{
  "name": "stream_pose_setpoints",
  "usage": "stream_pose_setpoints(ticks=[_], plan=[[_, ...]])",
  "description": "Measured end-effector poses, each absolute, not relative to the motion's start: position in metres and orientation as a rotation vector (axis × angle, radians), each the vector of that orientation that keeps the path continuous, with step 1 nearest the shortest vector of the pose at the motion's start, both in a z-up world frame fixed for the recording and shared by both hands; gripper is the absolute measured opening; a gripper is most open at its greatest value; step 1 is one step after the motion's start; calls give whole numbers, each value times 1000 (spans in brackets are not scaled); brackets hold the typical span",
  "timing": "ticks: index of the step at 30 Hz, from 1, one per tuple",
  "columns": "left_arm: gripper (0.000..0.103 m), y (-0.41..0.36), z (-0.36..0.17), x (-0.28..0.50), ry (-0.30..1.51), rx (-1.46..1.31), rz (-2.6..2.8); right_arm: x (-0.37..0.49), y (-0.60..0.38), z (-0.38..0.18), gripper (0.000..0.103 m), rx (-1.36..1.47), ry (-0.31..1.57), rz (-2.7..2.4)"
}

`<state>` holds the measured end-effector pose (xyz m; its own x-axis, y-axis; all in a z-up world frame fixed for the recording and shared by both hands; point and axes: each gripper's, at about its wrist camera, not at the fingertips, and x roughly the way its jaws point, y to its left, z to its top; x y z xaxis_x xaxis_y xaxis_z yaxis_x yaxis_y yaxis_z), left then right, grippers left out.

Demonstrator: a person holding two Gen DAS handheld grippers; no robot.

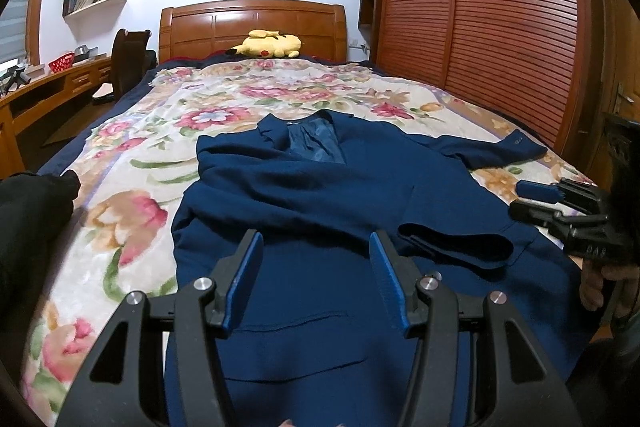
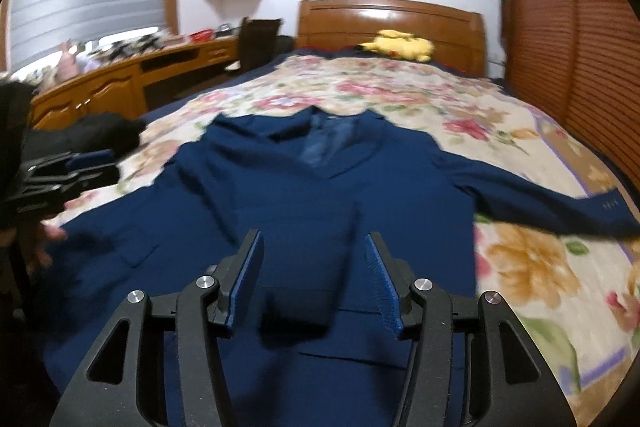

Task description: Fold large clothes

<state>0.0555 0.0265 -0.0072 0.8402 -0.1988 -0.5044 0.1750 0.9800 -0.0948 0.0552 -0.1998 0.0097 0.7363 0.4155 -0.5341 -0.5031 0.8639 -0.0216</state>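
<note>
A navy blue jacket (image 1: 312, 195) lies face up on the bed, collar toward the headboard. One sleeve is folded across the front, its cuff (image 1: 456, 243) near the middle. The other sleeve (image 1: 492, 147) stretches out to the right. My left gripper (image 1: 316, 247) is open above the jacket's lower front, empty. In the right wrist view the jacket (image 2: 320, 187) fills the centre, the folded cuff (image 2: 308, 267) lies between the fingers of my open right gripper (image 2: 314, 247), and the outstretched sleeve (image 2: 560, 203) runs right. The right gripper (image 1: 560, 203) also shows in the left view, the left gripper (image 2: 76, 171) in the right view.
The bed carries a floral blanket (image 1: 168, 131) and a yellow plush toy (image 1: 266, 45) by the wooden headboard (image 1: 252, 23). A dark garment (image 2: 100, 131) lies at the bed's left edge. A desk (image 1: 48, 87) and chair stand left, a slatted wardrobe (image 1: 480, 19) right.
</note>
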Motion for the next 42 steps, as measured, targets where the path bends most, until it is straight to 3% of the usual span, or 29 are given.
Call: stream_pose_setpoints(ticks=[18,19,21,22,24,34,42], plan=[[54,11,-25,58,593,13,-219,80,-140,-45,53,-344,739,581],[54,10,-26,58,596,17,-220,82,-140,-46,50,-345,747,571],[54,9,-28,59,605,23,-217,84,-140,-49,27,-365,760,538],[54,9,-29,59,609,23,-217,84,-141,-50,24,-374,760,532],[54,9,-31,60,616,25,-217,83,-143,-48,7,-364,754,546],[54,9,-34,62,633,30,-218,82,-202,-10,4,-196,614,393],[54,9,-34,62,633,29,-217,85,-251,-5,5,-132,632,290]])
